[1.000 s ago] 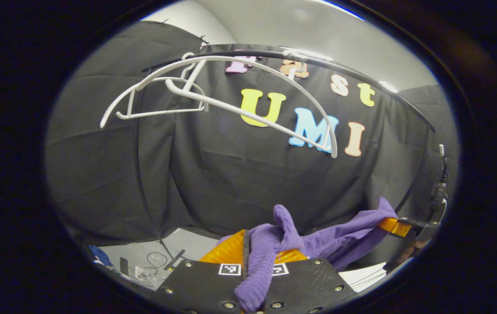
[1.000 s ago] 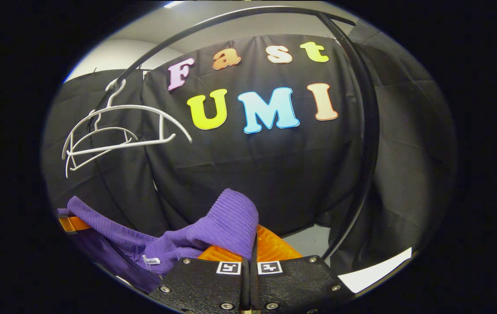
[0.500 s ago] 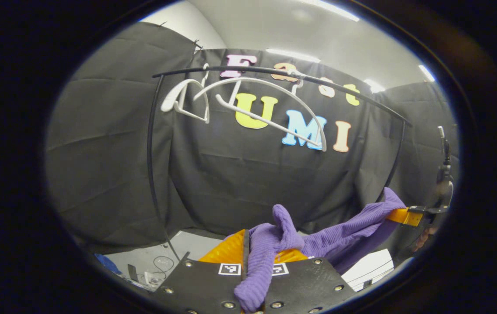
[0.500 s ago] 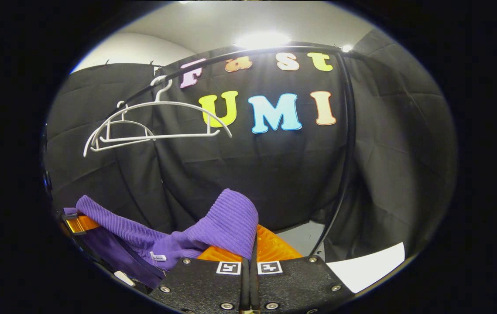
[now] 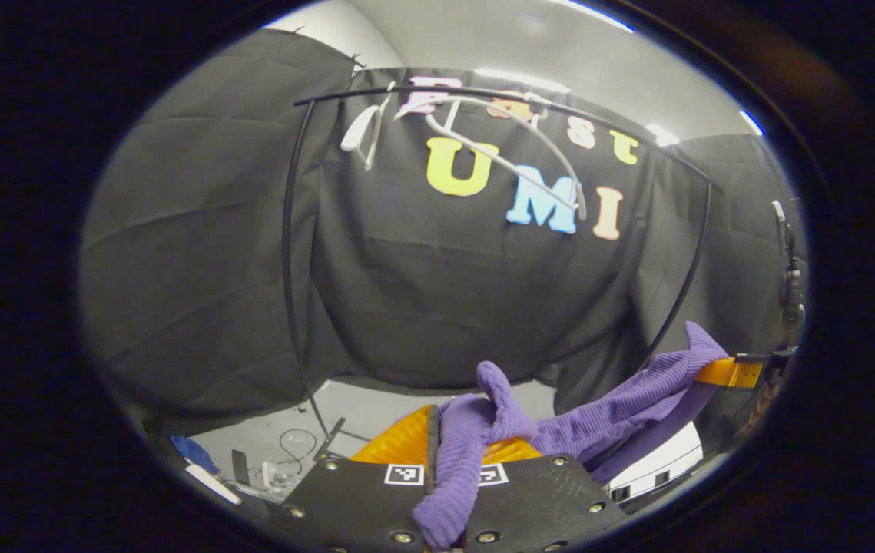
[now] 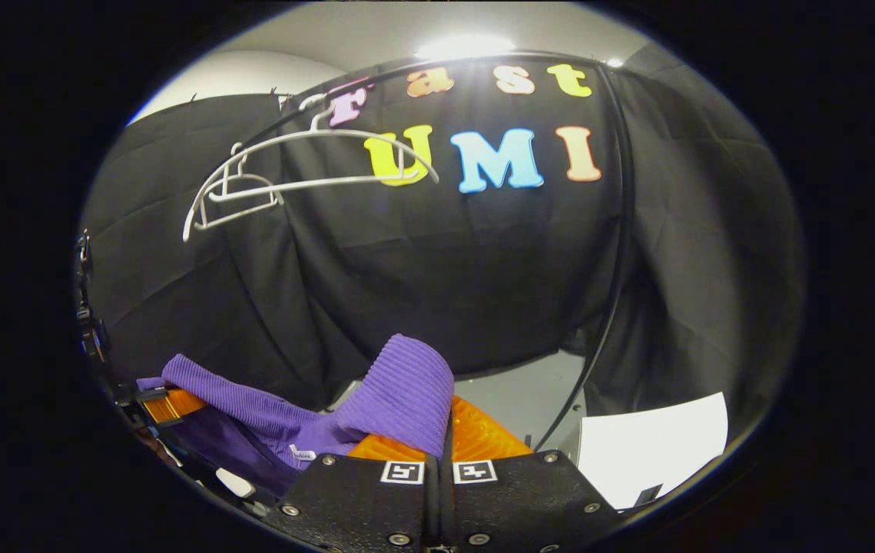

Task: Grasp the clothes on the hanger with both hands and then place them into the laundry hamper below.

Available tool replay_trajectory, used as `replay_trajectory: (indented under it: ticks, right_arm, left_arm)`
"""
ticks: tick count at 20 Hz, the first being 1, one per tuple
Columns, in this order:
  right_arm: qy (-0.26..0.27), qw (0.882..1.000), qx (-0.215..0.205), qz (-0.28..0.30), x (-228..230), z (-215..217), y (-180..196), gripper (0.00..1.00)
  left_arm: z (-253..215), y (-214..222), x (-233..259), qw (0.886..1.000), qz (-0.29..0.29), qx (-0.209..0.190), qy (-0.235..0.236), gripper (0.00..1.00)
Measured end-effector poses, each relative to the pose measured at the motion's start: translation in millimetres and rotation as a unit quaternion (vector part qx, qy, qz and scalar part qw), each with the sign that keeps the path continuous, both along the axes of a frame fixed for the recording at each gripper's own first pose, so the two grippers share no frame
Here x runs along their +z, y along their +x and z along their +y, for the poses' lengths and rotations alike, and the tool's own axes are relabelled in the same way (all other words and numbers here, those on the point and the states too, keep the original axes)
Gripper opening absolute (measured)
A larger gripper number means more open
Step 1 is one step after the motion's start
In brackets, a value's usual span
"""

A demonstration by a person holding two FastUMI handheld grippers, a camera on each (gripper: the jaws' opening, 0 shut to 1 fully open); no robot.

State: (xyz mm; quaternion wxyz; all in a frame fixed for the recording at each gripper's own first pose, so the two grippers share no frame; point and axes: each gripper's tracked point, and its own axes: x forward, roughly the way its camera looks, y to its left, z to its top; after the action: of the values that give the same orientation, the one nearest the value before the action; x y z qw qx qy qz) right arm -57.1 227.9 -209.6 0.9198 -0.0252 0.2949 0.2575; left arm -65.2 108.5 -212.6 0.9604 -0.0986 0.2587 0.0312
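Left gripper: fingers closed on a fold of the purple garment.
Right gripper: fingers pinched together, clamping the garment's other end.
Garment: slung between the two grippers, off the hangers, held in the air.
White panel: low to the right, possibly the hamper; too little shows to tell.
Hangers: white, bare, on the black rail farther back.

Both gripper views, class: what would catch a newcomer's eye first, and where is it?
The purple ribbed garment stands out, stretched low between the two grippers and pinched in each one's fingers at the bottom of its view. Above it, bare white hangers dangle from the black rail against the dark cloth wall.
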Motion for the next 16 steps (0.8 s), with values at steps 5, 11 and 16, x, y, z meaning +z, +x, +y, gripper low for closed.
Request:
replay_trajectory:
  ticks: [5,11,16]
  right_arm:
    - [-0.006,0.998,0.011,0.069,-62.5,-4.4,-24.0,0.00]
    - [-0.024,0.988,-0.017,0.154,-144.9,-0.6,-33.8,0.00]
    - [-0.027,0.976,-0.092,0.195,-197.0,-13.3,-14.6,0.00]
  left_arm:
    - [15.3,-22.9,-72.6,0.995,0.082,0.045,-0.017,0.00]
    - [13.7,-21.0,-148.2,0.988,0.144,0.053,-0.009,0.00]
    - [10.5,-10.0,-198.8,0.986,0.165,0.027,0.000,0.00]
